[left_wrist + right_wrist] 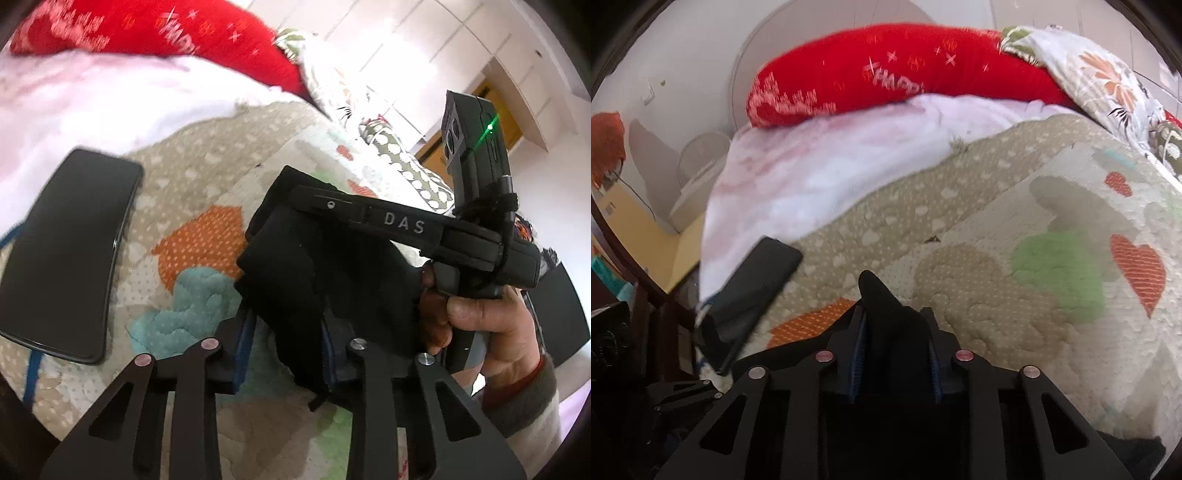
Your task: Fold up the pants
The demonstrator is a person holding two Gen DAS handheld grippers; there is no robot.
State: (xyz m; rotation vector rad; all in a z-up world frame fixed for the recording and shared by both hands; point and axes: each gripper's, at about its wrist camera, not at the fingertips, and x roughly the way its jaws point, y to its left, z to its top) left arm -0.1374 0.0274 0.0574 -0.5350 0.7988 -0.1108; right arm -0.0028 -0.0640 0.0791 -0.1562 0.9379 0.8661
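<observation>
Both claws [284, 343] [897, 350] clamp black pants [325, 280] over quilt [1034, 229].

Matt black cloth pants [325, 280] are bunching between blue ribbed pads of the matt black plastic left gripper [291, 354], its 4 metal rivets shining. A glossy black phone [70, 254] is lying on a quilted, dotted cotton bedspread [1015, 295]. A fluffy pale blanket [820, 166] is sitting beneath a red plush pillow [886, 70].

my jaws are black with blue pads [860, 354]; black pants [314, 266]; red pillow [886, 66], white-lettered; beige dotted quilt [979, 302] with orange hearts.
</observation>
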